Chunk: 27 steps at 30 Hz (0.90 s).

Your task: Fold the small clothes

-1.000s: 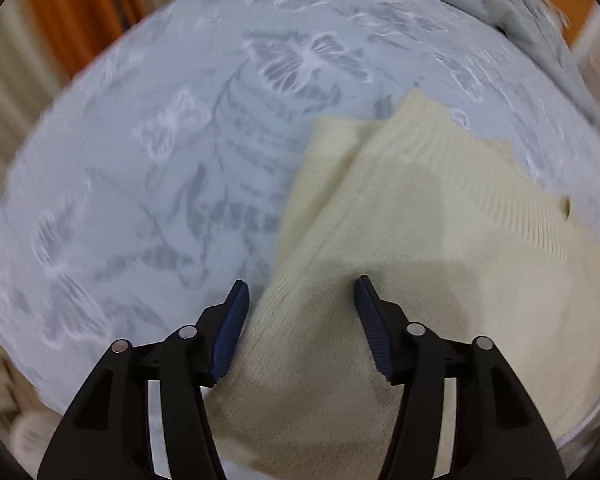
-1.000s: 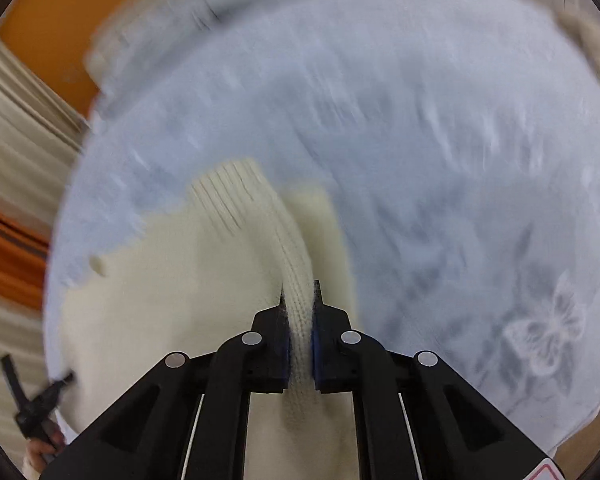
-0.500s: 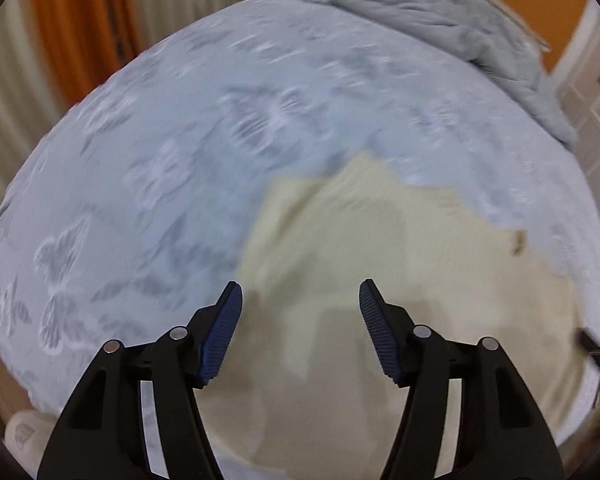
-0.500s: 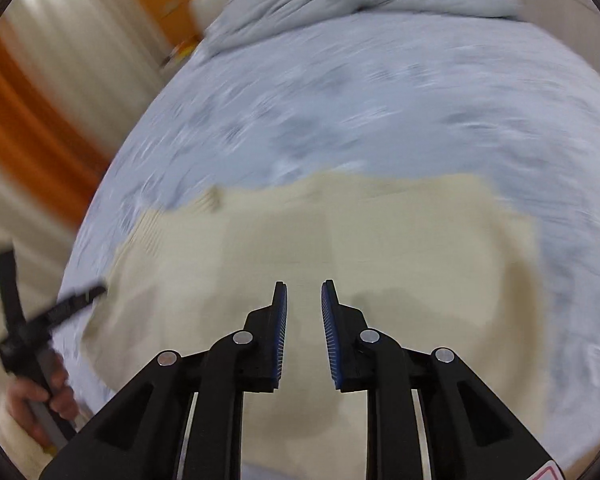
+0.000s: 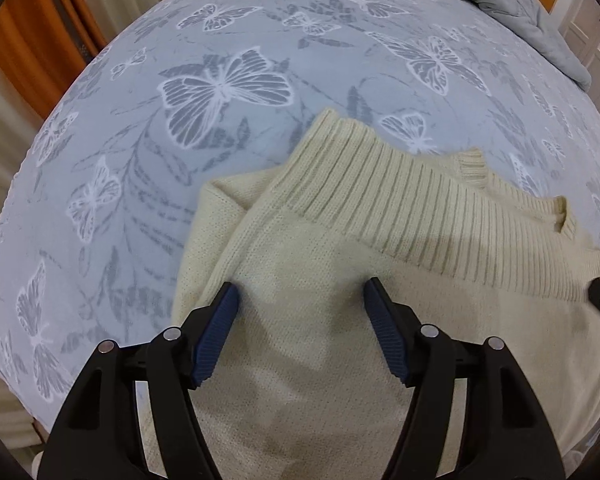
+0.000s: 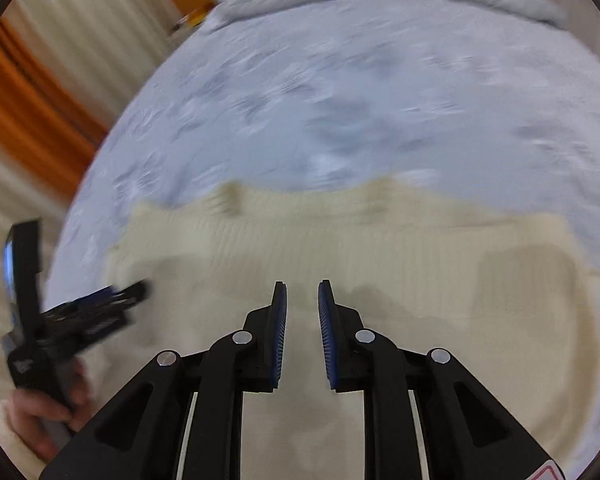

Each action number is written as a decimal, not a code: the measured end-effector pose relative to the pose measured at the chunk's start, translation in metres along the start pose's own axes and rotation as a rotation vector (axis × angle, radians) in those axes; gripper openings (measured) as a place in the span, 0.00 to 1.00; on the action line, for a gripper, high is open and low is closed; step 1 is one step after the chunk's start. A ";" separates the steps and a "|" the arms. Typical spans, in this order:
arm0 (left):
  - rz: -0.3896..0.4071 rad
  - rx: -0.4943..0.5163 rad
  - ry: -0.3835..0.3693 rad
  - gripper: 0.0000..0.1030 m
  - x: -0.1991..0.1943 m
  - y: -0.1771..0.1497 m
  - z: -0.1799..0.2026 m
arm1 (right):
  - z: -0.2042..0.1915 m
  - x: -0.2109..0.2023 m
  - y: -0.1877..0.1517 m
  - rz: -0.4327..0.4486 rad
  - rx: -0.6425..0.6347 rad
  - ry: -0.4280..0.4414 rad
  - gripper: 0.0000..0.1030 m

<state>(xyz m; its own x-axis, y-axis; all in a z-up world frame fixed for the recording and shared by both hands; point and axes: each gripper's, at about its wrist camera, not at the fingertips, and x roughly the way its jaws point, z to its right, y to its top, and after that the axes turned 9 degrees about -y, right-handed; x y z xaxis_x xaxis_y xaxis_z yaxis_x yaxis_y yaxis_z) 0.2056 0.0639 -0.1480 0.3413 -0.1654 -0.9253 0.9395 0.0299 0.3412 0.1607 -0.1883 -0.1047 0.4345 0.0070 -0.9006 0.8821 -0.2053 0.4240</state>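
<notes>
The left gripper (image 5: pixel 300 300) hovers over a cream knit sweater (image 5: pixel 400 280), jaws spread wide, gripping nothing. The sweater's ribbed hem (image 5: pixel 380 184) lies folded across on the butterfly-print bedspread (image 5: pixel 180 120). A grey duvet (image 5: pixel 520 4) lies bunched at the far edge.

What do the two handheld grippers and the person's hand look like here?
Both the left gripper and right gripper have matte black angular frames, silver pivot screws and ribbed blue finger pads. The hand is bare, with a fuzzy white cuff.
</notes>
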 end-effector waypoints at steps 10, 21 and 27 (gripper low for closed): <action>-0.013 0.017 0.026 0.63 0.002 0.002 0.005 | 0.129 -0.027 -0.025 0.016 0.249 -0.143 0.14; 0.036 -0.031 -0.011 0.66 -0.042 -0.017 -0.013 | 0.136 -0.063 -0.058 0.008 0.246 -0.138 0.52; 0.069 -0.278 -0.089 0.81 -0.078 -0.083 -0.094 | 0.166 -0.091 -0.125 -0.057 0.319 -0.164 0.71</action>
<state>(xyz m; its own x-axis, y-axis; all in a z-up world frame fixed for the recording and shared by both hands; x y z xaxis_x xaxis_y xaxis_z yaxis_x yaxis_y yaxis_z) 0.1039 0.1670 -0.1192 0.4123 -0.2392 -0.8791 0.8902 0.3111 0.3329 -0.0195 -0.3255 -0.0919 0.3283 -0.1244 -0.9363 0.7920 -0.5039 0.3446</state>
